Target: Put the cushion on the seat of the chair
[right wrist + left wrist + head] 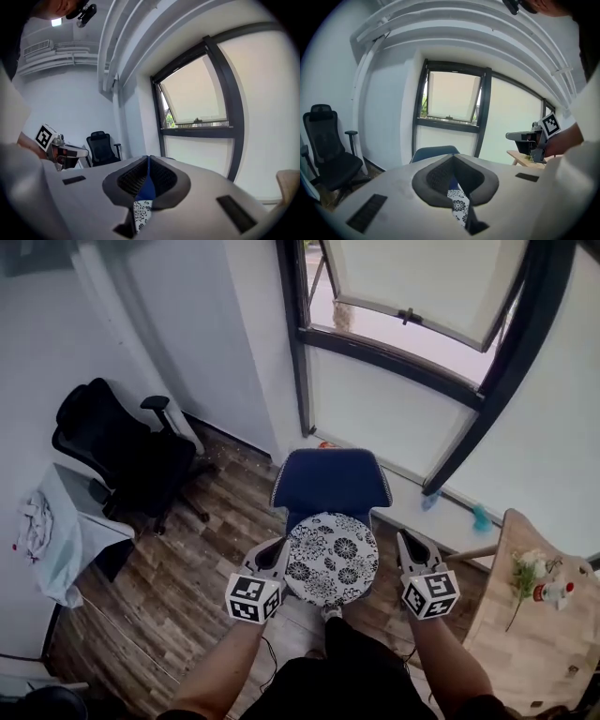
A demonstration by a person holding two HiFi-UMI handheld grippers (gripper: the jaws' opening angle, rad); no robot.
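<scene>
The round, flower-print cushion (331, 557) lies on the blue padded chair (330, 479) between my left gripper (277, 549) and right gripper (407, 544), each with its jaws pressed together.

Left tongs (452, 157) closed, floral cushion (457, 206) below, blue chair (433, 151) beyond

The left forearm (217, 673) and right forearm (452, 667) reach forward and down, each straight behind its tool. The left gripper (276, 547) and right gripper (406, 542) are held level with each other and well apart, marker cubes nearest the body, tips pointing ahead. On both, the jaws are drawn together, tips meeting.
</scene>
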